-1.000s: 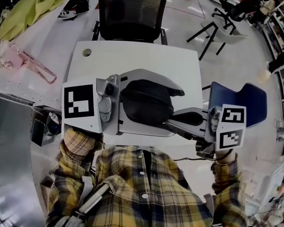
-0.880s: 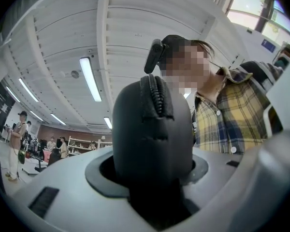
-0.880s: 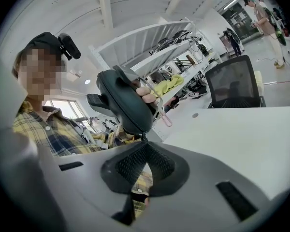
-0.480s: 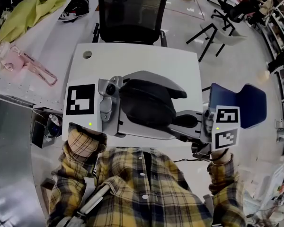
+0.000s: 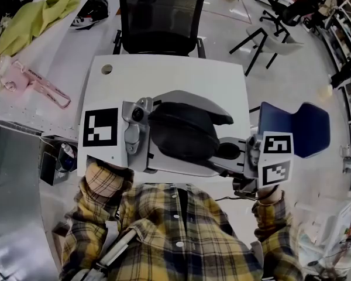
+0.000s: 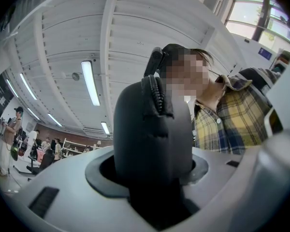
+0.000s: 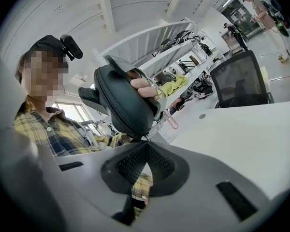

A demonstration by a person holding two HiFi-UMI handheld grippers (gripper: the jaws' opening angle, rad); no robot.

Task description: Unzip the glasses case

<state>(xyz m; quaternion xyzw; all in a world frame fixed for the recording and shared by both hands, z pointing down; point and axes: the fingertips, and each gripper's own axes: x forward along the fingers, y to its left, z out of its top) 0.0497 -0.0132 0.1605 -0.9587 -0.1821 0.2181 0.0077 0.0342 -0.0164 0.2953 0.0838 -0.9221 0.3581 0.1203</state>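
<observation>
The black glasses case [image 5: 181,130] is held in the air over the table's near edge, in front of the person's chest. My left gripper [image 5: 213,136] is shut on it, one grey jaw above and one below. In the left gripper view the case [image 6: 152,129] stands between the jaws with its zipper seam [image 6: 158,98] on top. My right gripper [image 5: 217,152] reaches in from the right to the case's near right end. In the right gripper view its ribbed pads [image 7: 135,163] meet under the case [image 7: 121,100], shut on the zipper pull [image 7: 146,138]. The zipper looks closed along the visible edge.
A white table [image 5: 164,75] lies ahead, with a black office chair [image 5: 161,16] behind it. A blue chair [image 5: 298,127] stands at the right. On the grey bench at the left lie a green cloth [image 5: 35,16] and a pink item [image 5: 38,81].
My right gripper has shifted a little to the left, closer to the case's end. The left gripper and the case have hardly moved.
</observation>
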